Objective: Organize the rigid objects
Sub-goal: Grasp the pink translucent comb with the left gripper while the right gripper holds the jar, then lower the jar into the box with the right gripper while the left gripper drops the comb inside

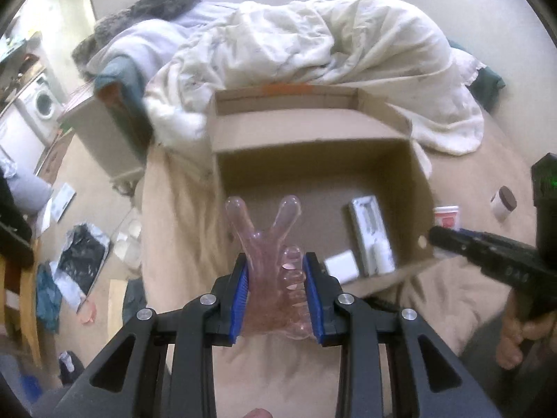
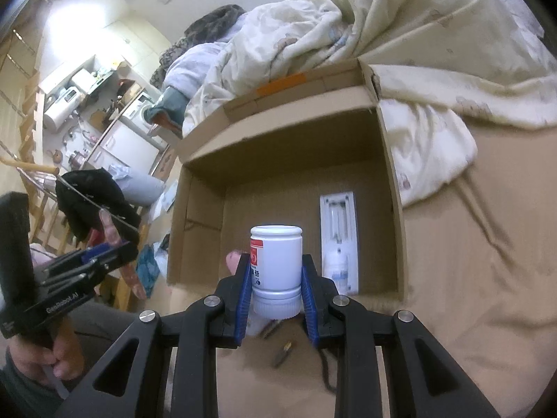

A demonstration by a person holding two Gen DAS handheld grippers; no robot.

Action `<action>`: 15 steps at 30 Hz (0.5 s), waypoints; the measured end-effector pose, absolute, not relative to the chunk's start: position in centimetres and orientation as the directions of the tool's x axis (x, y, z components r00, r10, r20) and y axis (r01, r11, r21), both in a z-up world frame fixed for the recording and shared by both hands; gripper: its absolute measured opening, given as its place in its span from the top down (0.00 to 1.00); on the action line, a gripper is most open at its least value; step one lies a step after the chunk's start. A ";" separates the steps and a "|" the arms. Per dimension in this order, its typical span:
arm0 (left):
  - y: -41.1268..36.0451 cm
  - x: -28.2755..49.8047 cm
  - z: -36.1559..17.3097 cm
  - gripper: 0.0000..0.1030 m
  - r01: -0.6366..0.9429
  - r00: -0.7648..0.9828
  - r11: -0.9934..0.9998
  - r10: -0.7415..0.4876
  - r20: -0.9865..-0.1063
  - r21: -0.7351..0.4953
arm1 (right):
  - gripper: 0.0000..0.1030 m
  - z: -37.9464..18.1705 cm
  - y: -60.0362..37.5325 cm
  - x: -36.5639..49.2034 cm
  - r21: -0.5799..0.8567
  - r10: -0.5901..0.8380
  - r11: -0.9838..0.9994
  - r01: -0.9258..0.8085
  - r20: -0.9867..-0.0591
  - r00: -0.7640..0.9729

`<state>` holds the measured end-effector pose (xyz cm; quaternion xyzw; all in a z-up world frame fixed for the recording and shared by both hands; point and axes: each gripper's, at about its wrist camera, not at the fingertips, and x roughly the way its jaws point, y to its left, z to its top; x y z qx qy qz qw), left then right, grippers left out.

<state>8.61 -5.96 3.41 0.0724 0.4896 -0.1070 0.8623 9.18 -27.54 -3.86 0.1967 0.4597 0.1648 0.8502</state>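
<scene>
Currently, my left tool point(image 1: 275, 292) grips a pink clip point(image 1: 269, 244), my right tool point(image 2: 276, 291) a white bottle point(image 2: 276, 261), both short of the box point(image 1: 414, 160); next, I judge, lower each inside.

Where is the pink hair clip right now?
The pink hair clip is pinched in the left gripper, held above the bed just in front of the open cardboard box.

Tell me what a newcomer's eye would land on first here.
Probably the pink translucent hair claw clamped in the left gripper, just short of the open cardboard box on the bed. Next, the white jar gripped bottom-forward in the right gripper, facing the same box.
</scene>
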 end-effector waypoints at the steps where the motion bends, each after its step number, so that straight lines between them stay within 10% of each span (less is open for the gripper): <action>1: -6.3 9.1 3.4 0.73 0.260 0.498 0.965 -0.115 -0.860 0.021 | 0.72 -3.8 -27.4 9.8 0.486 0.461 0.869 -0.099 -0.717 0.523; 15: -9.5 13.5 -3.9 0.73 0.288 0.434 0.955 -0.066 -0.898 0.069 | 0.72 -8.9 -24.8 12.8 0.404 0.406 0.909 -0.099 -0.808 0.427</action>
